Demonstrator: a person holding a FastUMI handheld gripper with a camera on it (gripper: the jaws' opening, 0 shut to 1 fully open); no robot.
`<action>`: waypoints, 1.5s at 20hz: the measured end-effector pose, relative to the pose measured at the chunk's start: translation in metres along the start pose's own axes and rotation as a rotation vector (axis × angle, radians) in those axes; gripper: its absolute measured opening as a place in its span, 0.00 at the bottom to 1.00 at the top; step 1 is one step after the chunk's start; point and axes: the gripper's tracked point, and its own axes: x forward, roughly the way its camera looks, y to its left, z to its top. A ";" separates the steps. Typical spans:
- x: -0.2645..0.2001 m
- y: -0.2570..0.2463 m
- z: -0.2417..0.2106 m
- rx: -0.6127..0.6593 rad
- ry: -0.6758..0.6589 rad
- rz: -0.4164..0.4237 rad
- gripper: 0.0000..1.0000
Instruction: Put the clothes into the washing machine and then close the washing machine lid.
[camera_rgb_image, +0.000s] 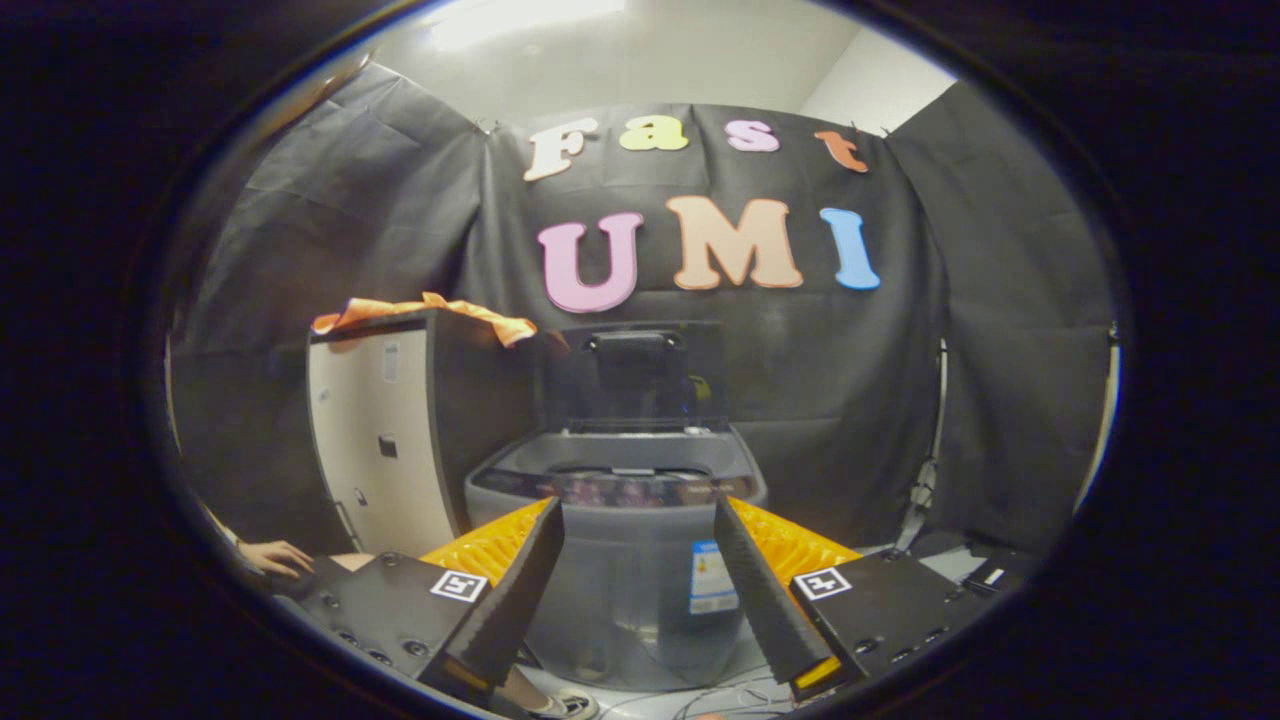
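Gripper (637, 510) spread wide, holding nothing — washing machine (615, 540) at twelve o'clock, lid (637, 372) up; orange cloth (430, 315) at ten.

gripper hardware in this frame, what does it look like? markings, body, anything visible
The gripper has two flat, wedge-shaped fingers with textured inner faces, spread apart with nothing between them. Ribbed orange pieces sit behind them. Each side carries a black plate with bolt holes and a square black-and-white marker tag.

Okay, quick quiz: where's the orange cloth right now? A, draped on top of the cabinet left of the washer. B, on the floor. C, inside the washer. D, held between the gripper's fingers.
A: the orange cloth lies on the cabinet beside the open washer; the gripper is open, holding nothing.
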 end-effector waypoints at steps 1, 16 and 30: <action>0.014 0.012 0.014 0.011 -0.016 0.021 0.95; 0.198 0.287 0.179 0.042 -0.030 0.458 0.95; 0.272 0.349 0.118 -0.006 0.321 0.405 0.92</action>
